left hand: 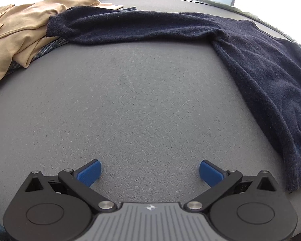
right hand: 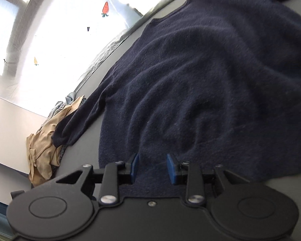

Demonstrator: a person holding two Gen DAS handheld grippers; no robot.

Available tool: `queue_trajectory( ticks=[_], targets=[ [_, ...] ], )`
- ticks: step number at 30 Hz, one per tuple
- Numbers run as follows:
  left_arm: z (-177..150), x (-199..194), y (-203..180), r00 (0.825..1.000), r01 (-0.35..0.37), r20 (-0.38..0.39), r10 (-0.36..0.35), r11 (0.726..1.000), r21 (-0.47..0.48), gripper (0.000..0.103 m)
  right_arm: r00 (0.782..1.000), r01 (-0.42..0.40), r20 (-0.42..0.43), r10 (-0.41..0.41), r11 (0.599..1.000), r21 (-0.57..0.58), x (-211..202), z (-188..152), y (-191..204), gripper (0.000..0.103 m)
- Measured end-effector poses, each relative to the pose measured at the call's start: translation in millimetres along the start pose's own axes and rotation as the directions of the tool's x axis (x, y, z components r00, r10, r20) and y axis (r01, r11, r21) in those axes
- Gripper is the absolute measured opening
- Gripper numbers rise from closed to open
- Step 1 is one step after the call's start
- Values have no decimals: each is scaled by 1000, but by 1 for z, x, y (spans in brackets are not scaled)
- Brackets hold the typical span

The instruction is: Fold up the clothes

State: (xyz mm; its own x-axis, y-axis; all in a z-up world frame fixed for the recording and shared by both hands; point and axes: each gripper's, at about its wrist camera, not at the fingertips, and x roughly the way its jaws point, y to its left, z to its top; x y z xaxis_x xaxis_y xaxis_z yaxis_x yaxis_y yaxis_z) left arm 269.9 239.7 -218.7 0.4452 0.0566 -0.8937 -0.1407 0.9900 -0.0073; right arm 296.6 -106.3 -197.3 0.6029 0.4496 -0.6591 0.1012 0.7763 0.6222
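Grey textured desk [left hand: 142, 92] carries dark navy knit sweater [right hand: 210, 84] spread flat beside a tan garment pile [left hand: 20, 32], left hand-held gripper [left hand: 149, 173] wide open, empty over bare desk, right hand-held gripper [right hand: 152, 167] part open straddling hem, unpinched; pinch hem squarely before lifting.

text: none legible | marks: carrot pictures [right hand: 105, 9] on backdrop [right hand: 56, 40]
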Motion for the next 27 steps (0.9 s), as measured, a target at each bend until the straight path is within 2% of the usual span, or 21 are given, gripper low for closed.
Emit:
queue_trajectory(
  ticks=[2,5,6,8,11,13,16,18,19,21,22,23,24,27],
  targets=[
    [1,-3,0,999,45,7,-45,998,-40,103,995,61,84,-59,998,-15,-25,6,-10,34],
    [4,-12,-5,981,195,28,-193,973,-122,103,965,166,206,-161,986,-8,-64,16,-33,38],
    [6,-15,-10,972,233,37,-231,962,-140,103,940,234,255,-225,972,-4,-81,18,-44,41],
    [10,-21,-25,966,259,59,-253,959,-116,103,889,353,310,-337,936,4,-103,21,-62,45],
    [16,-26,-55,955,293,74,-288,955,-57,103,843,454,311,-438,890,23,-120,26,-90,51],
    [17,-24,-75,950,307,57,-306,951,-26,103,833,489,283,-476,872,26,-122,27,-106,52],
    [16,-14,-102,960,280,4,-280,960,5,98,826,522,232,-513,853,29,-115,25,-122,54],
    [16,-8,-113,969,244,-27,-244,970,0,80,828,531,198,-524,847,22,-109,24,-130,54],
    [15,-6,-118,975,221,-33,-221,975,-4,77,837,525,179,-518,851,7,-107,24,-133,52],
    [12,-8,-121,985,170,-21,-170,985,-21,48,851,514,142,-506,857,-25,-103,26,-138,36],
    [11,-9,-120,986,165,-20,-166,986,-35,38,851,518,132,-508,854,-56,-101,28,-139,31],
    [11,-10,-119,984,173,-25,-175,983,-60,11,857,512,123,-501,854,-90,-100,30,-139,14],
    [10,-11,-117,982,183,-34,-186,979,-89,7,859,510,118,-498,855,-99,-102,32,-139,12],
    [8,-21,-119,987,145,-48,-150,984,-101,7,868,494,100,-486,864,-92,-109,38,-141,7]
  ],
)
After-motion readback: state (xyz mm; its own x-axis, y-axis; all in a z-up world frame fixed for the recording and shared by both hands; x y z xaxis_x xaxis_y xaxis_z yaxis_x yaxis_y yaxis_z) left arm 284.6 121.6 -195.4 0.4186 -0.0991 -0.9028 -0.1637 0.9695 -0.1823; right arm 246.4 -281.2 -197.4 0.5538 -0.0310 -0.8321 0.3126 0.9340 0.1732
